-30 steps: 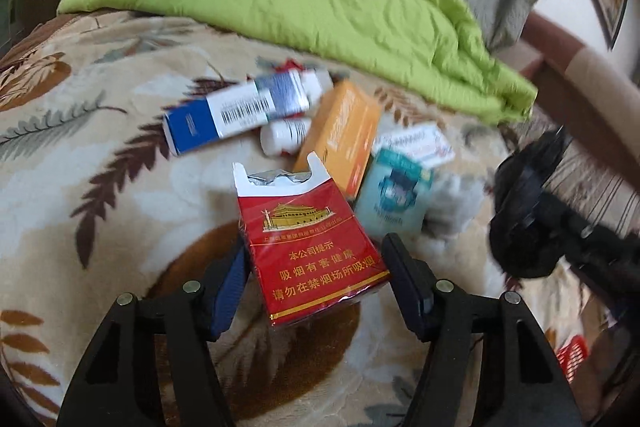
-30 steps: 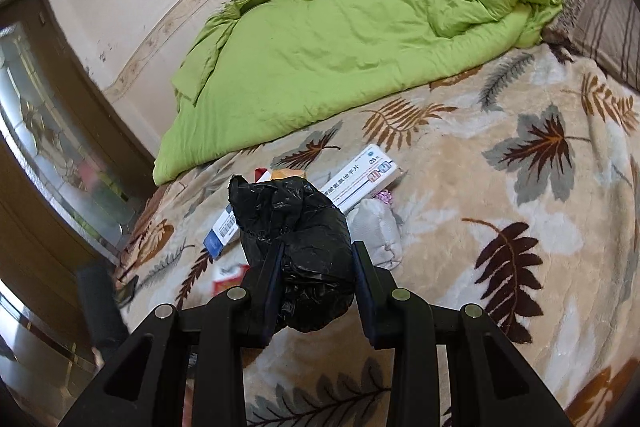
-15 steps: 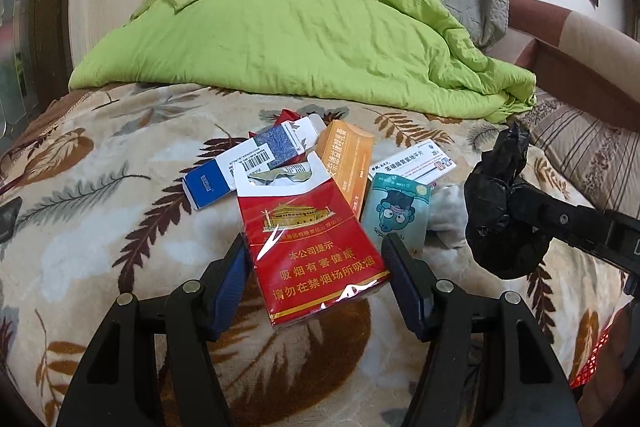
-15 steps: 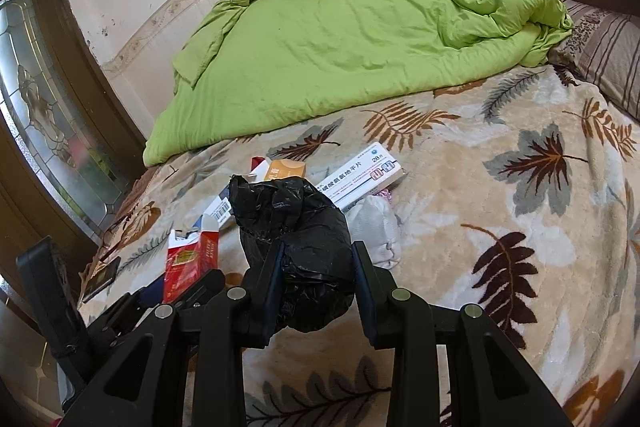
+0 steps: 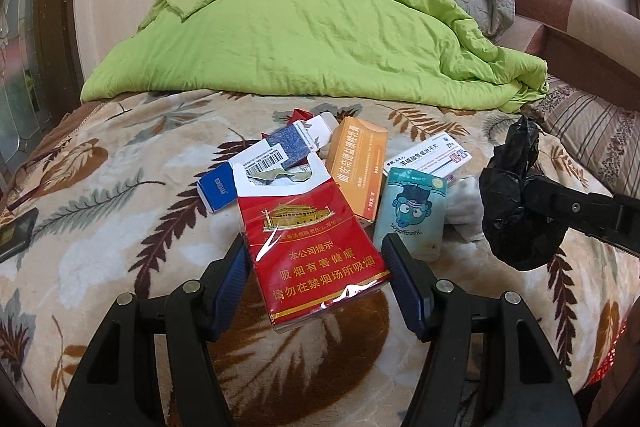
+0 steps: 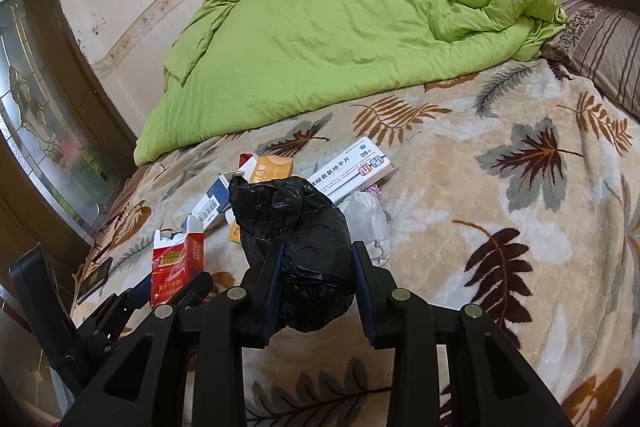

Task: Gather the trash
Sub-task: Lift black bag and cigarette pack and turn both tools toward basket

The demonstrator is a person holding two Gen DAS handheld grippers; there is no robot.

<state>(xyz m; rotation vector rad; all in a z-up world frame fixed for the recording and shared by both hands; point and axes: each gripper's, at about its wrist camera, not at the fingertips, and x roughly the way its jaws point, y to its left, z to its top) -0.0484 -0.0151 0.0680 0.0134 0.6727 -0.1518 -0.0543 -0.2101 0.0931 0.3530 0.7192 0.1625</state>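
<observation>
Left wrist view: left gripper (image 5: 316, 281) clamped on torn-open red cardboard cigarette pack (image 5: 308, 247), crumpled foil inside, raised above leaf-patterned fleece blanket (image 5: 100, 227), presumably for bagging.

Right wrist view: right gripper (image 6: 318, 283) clamped on bunched black plastic bag (image 6: 296, 239), not yet opened; contents hidden. Remaining cartons lay nearby.

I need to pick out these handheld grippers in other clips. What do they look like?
Both match: the left gripper and the right gripper are matte black plastic with forked, triangular cut-out frames, round silver screw heads at the pivots, and dark blue ribbed pads lining the jaws. No cables, markings or sleeves are visible.
</observation>
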